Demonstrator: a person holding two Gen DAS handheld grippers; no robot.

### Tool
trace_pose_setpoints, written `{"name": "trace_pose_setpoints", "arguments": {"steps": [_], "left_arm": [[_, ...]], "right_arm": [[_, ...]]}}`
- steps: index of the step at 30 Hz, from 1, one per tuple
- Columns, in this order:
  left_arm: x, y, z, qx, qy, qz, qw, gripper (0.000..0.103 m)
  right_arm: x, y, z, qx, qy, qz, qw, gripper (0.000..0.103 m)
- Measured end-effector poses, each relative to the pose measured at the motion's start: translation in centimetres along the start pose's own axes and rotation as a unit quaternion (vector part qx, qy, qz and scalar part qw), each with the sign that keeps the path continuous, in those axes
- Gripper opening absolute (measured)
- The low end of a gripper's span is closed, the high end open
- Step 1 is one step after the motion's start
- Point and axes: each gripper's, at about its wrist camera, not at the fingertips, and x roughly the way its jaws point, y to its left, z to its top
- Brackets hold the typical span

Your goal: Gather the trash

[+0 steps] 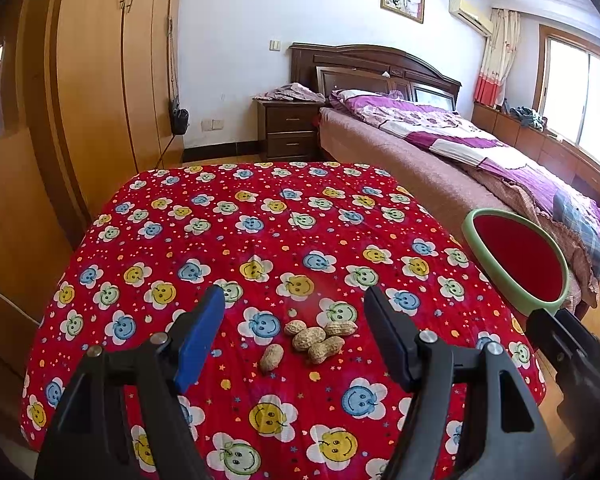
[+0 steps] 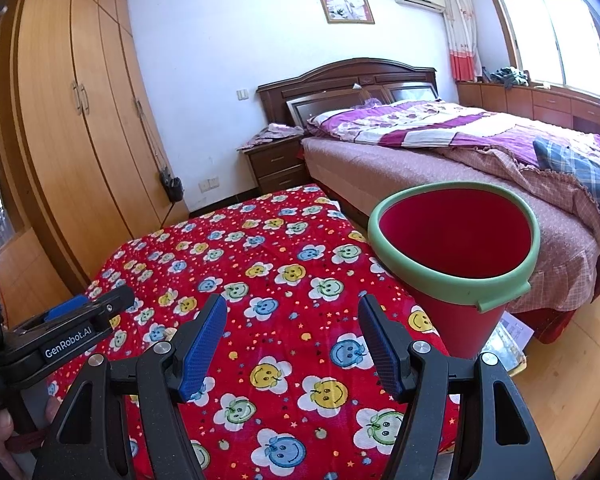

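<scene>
Several peanuts in their shells (image 1: 312,340) lie in a small heap on a table under a red cloth with smiling flowers (image 1: 260,216). My left gripper (image 1: 295,294) hovers just above them, open, its blue pads to either side of the heap and touching nothing. A red bin with a green rim (image 2: 456,240) stands at the table's right edge, mouth up and empty inside. My right gripper (image 2: 293,303) is open over the cloth (image 2: 260,272), just left of the bin, with nothing between its fingers. The peanuts do not show in the right wrist view.
A bed with purple bedding (image 2: 440,132) runs along the right, close behind the bin. A nightstand (image 1: 290,130) and a tall wooden wardrobe (image 1: 100,80) stand at the back and left. Papers (image 2: 508,340) lie on the wood floor by the bin's foot.
</scene>
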Motion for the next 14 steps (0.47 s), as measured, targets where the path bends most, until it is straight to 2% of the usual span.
{"name": "trace_pose_setpoints", "arguments": {"steps": [14], "left_arm": [[-0.21,0.25,0.08,-0.002,-0.002,-0.003,1.0000,0.072]], "right_arm": [[-0.04,0.06,0.06,-0.003,0.001,0.002,1.000,0.069]]}}
